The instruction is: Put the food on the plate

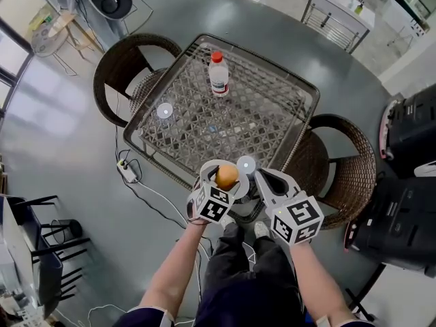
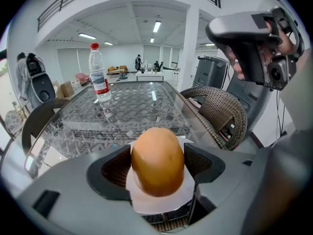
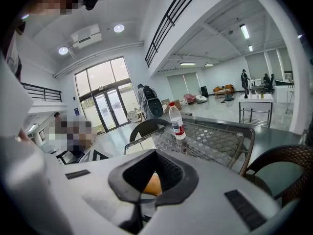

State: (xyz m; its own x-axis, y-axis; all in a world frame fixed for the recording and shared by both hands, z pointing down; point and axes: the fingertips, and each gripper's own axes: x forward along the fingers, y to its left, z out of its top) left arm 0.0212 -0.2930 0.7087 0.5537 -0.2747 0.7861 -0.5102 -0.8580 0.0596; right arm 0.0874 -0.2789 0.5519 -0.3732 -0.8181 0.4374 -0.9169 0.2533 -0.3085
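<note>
Holding a tool in each hand, we look down over a glass surface (image 1: 272,107) on a woven frame, with a wicker chair (image 1: 117,70) tucked in at its far left corner. On the left part of the glass lies a small round white disc (image 1: 165,111). Further in, toward the far edge, a clear water bottle (image 1: 219,75) with a red cap and a red label stands upright, well apart from everything else.

At the near edge, our left hand-held gripper (image 1: 226,172) has its jaws pressed against the two sides of a golden-brown bread roll (image 2: 157,161), so the roll sits between them, raised at the edge of the surface. In the left gripper view a flat white piece (image 2: 161,202) shows right under the roll; we cannot tell whether the roll touches it. A second small white disc (image 1: 246,163) lies on the glass just right of the roll, between the two tools.

Our right hand-held gripper (image 3: 154,175) hangs just beside the left one, angled toward the roll. Its jaws are drawn together with nothing between them; a sliver of the roll shows only through the hollow of its pads. Another wicker chair (image 1: 347,172) stands at the right.
</note>
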